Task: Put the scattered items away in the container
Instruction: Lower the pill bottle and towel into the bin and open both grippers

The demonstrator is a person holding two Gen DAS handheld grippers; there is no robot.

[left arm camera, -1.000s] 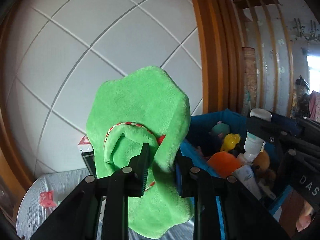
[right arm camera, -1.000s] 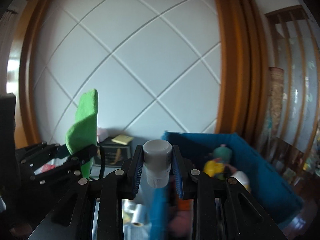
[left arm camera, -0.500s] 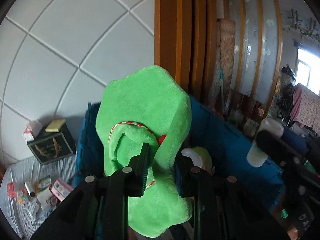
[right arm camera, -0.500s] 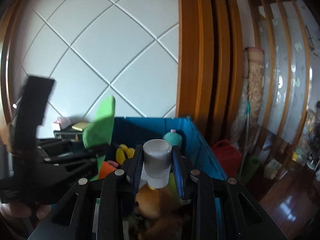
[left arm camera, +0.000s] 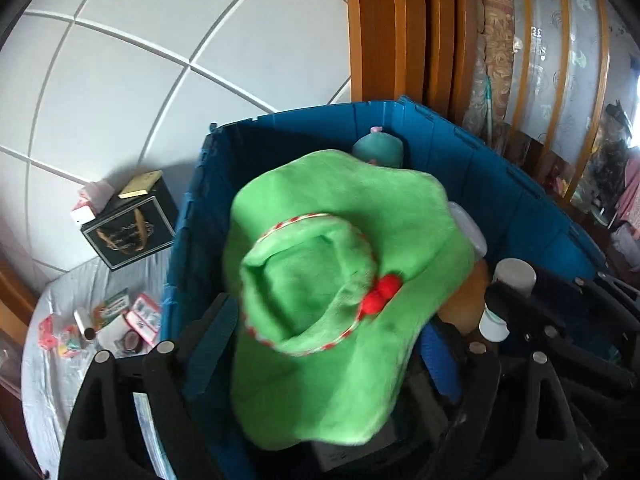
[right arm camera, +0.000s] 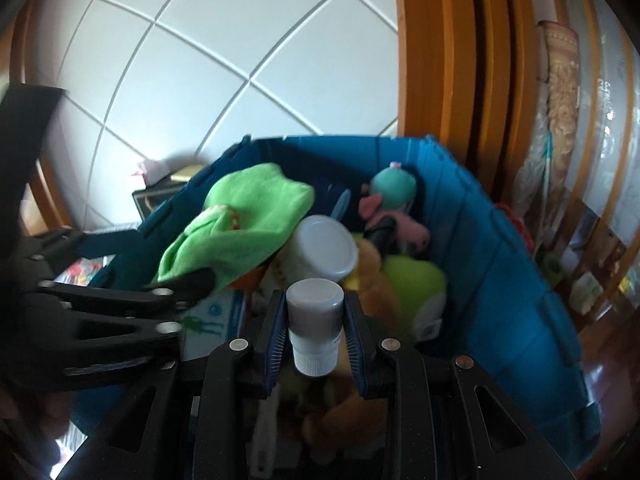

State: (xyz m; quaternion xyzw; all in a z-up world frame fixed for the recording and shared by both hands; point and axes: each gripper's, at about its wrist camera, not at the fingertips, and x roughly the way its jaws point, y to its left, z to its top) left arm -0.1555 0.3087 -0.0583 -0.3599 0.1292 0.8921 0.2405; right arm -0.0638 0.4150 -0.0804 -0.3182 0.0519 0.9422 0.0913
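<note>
A green plush hat (left arm camera: pixel 340 292) with a red-and-white cord lies loose over the blue bin (left arm camera: pixel 500 200), between the spread fingers of my left gripper (left arm camera: pixel 324 344), which is open. The hat also shows in the right wrist view (right arm camera: pixel 244 216). My right gripper (right arm camera: pixel 316 328) is shut on a small grey-capped white bottle (right arm camera: pixel 316 320), held over the blue bin (right arm camera: pixel 500 240). The bottle also shows in the left wrist view (left arm camera: pixel 508 296). The bin holds several plush toys and a white jar (right arm camera: pixel 324 248).
Left of the bin, a grey cloth-covered table (left arm camera: pixel 52 360) carries several small packets and a roll (left arm camera: pixel 120 320). A black box (left arm camera: pixel 128 232) stands by the white panelled wall. Wooden door frames (left arm camera: pixel 400 28) rise behind the bin.
Both grippers have moved right and tipped down over the bin. The left gripper has opened and let go of the green hat. The right gripper still holds the bottle.
</note>
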